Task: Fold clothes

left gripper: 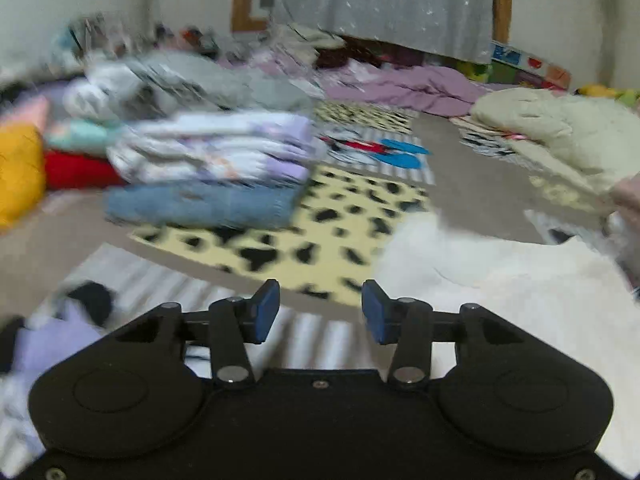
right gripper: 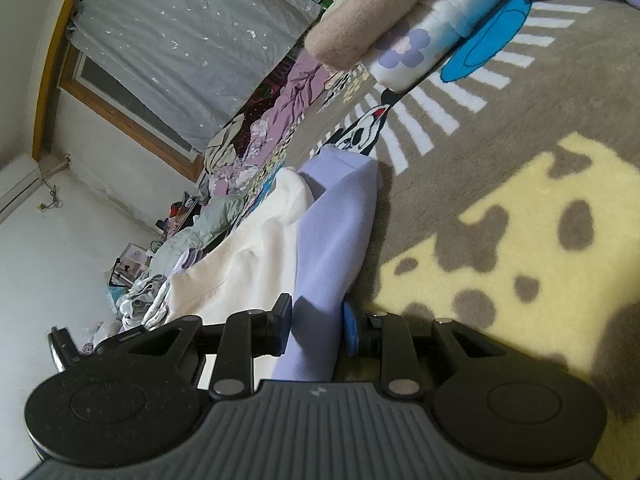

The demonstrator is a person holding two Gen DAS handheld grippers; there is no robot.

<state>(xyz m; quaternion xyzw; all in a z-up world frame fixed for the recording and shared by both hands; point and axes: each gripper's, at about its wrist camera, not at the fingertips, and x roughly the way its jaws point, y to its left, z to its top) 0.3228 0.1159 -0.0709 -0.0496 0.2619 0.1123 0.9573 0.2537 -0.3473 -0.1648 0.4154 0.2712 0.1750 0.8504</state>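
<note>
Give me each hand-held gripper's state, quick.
Left hand-held gripper: open, empty, above the striped rug.
Right hand-held gripper: shut on the lavender garment.

A home bedroom: patterned blanket (left gripper: 340, 220); curtained window (right gripper: 180, 52); clothes piles (left gripper: 208, 168).

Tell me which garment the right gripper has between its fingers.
The lavender garment. It runs between the fingers of the right gripper, which is shut on it. The cream garment lies beside it, outside the fingers.
</note>
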